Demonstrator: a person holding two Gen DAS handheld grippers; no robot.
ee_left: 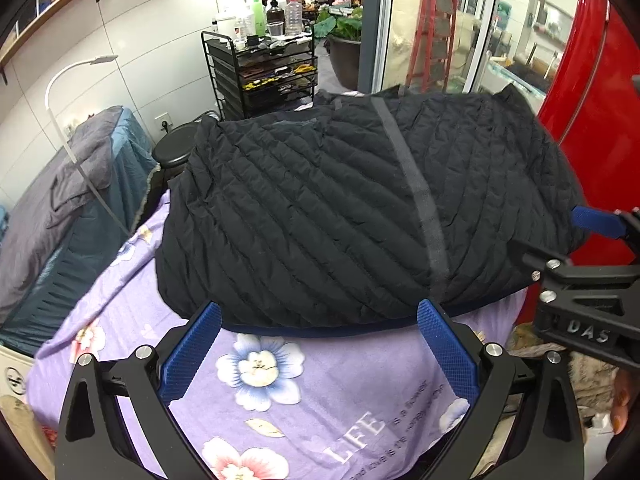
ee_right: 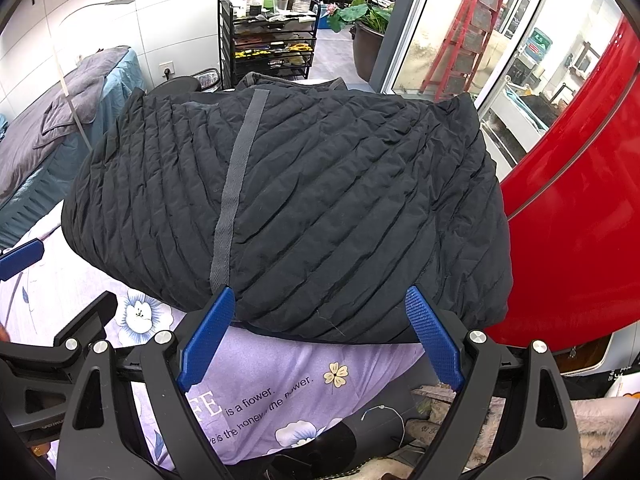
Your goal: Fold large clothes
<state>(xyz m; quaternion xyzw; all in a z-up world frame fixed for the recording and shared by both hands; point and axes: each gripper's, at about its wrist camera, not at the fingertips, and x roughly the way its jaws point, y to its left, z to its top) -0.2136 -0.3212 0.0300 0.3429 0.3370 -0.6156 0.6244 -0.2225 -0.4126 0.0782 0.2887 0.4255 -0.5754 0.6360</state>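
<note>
Facing you at twelve o'clock on the floral sheet (ee_left: 288, 392), the quilted jacket (ee_left: 320, 216) looks puffy, light and slippery, so with left hand-held gripper (ee_left: 319, 316) and right hand-held gripper (ee_right: 320, 300) spread empty, pinch its near hem.

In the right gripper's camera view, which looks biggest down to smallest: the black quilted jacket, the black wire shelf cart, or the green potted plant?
1. Black quilted jacket, largest by far.
2. Wire shelf cart.
3. Potted plant, smallest.
Cart and plant stand farther back, so they look smaller than they are.
</note>
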